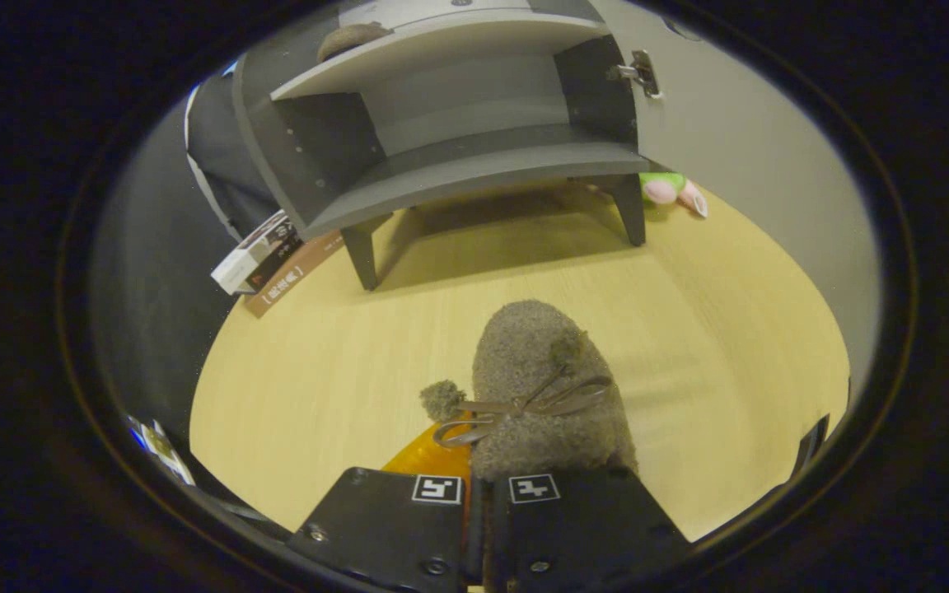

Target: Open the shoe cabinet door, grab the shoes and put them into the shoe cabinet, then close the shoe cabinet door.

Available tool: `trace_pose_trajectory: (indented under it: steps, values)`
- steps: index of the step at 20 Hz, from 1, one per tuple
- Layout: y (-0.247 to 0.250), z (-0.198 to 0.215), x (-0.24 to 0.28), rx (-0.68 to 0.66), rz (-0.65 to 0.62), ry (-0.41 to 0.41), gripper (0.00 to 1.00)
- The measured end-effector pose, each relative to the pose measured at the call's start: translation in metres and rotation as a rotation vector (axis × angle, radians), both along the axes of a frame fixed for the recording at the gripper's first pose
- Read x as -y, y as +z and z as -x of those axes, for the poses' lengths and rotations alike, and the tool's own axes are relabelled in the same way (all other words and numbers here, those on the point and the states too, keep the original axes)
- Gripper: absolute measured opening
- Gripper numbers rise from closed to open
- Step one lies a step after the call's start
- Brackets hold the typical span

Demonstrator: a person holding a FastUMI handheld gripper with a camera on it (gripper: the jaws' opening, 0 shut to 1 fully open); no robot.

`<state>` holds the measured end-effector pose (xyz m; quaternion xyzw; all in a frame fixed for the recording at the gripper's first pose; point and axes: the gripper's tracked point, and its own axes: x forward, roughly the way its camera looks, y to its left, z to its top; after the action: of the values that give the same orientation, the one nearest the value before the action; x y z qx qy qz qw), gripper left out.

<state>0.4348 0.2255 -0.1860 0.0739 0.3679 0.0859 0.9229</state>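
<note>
The shoe cabinet (474, 123), at the top of the frame, is already opened, its door (738, 123) swung to the upper right. One shoe (351, 37) is seen on the upper shelf. A second fuzzy shoe (544, 395) is pinched between the nearly closed fingers of the gripper (479, 494) at lower centre. Placing it and shutting the door are judged to remain.
</note>
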Motion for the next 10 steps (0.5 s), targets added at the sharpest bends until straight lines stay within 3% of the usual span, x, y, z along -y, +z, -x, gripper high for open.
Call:
trace_pose_trajectory:
  steps: [10]
  values:
    - [0.204,0.003,-0.019,0.373,0.082,0.057,0.08]
